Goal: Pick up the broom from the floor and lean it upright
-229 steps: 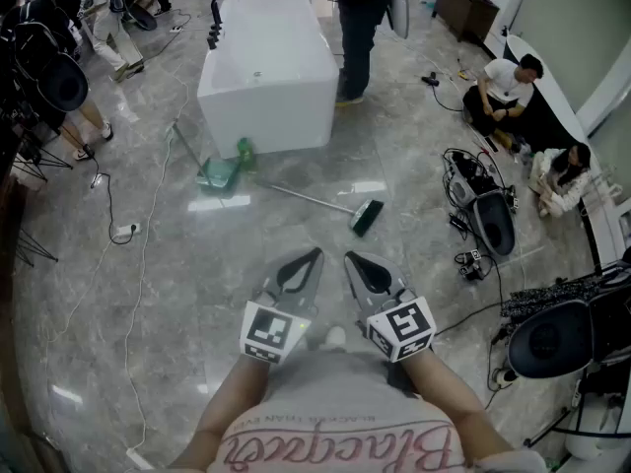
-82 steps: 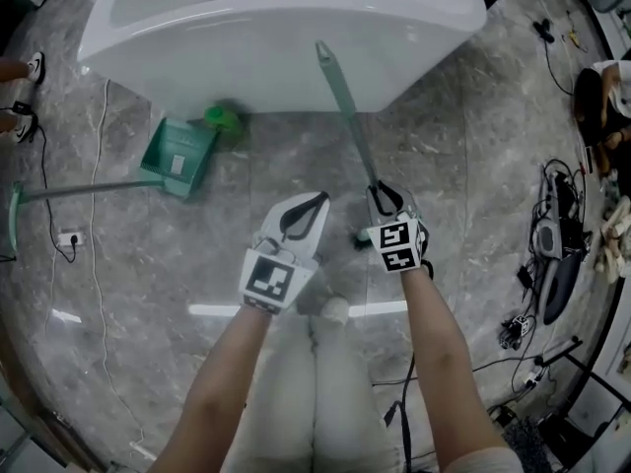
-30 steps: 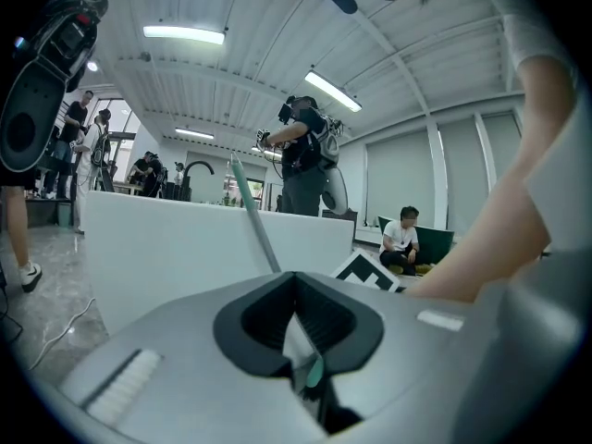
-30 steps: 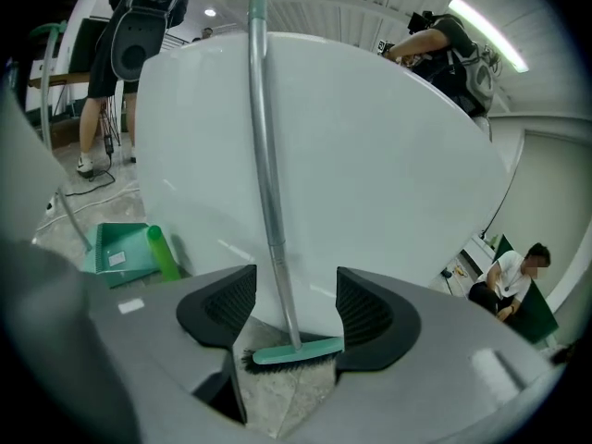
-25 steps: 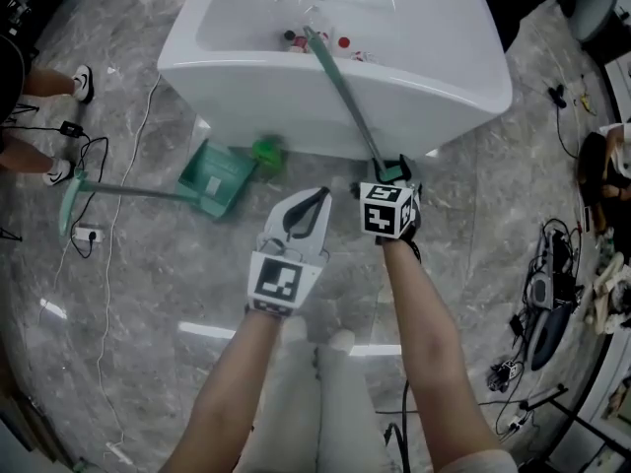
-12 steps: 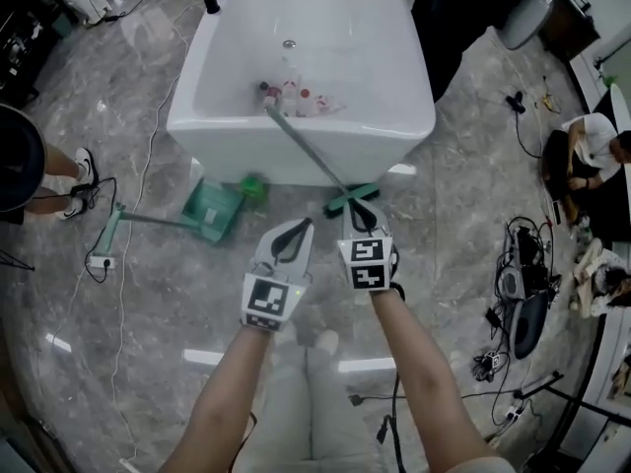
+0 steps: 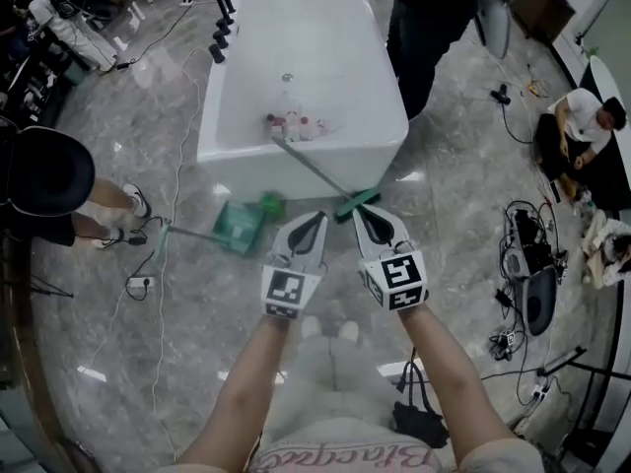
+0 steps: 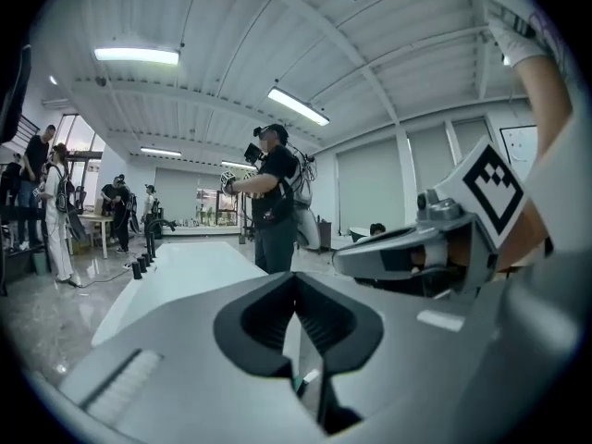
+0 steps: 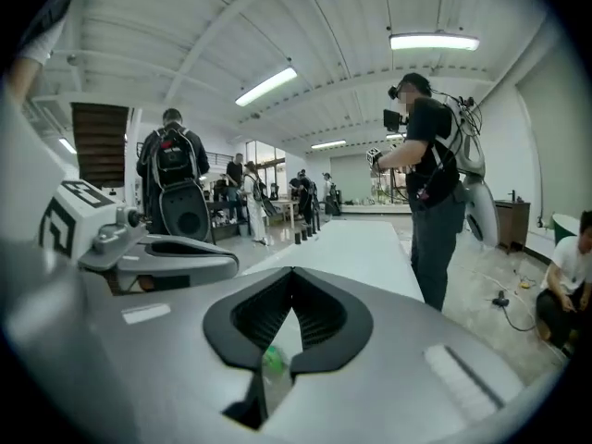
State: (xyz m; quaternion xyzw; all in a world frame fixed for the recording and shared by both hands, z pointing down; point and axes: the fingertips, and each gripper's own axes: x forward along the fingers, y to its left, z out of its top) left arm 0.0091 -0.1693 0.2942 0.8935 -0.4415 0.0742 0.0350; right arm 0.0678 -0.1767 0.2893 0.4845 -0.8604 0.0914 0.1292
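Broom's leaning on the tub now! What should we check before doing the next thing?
1. Broom leans on the bathtub rim, head on the floor: ok.
2. Right gripper clear of the broom; jaws have just closed, nothing between them: ok.
3. Left gripper shut and empty: ok.
4. Broom won't slide on the shiny floor: cannot tell.
5. Dustpan picked up: not ok, it lies by the bathtub.

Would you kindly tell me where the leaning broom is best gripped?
Probably mid-handle on the broom, coming from the near side with the jaws across the shaft. The shaft is slim and bare there, slanting from its head on the floor up onto the bathtub rim.
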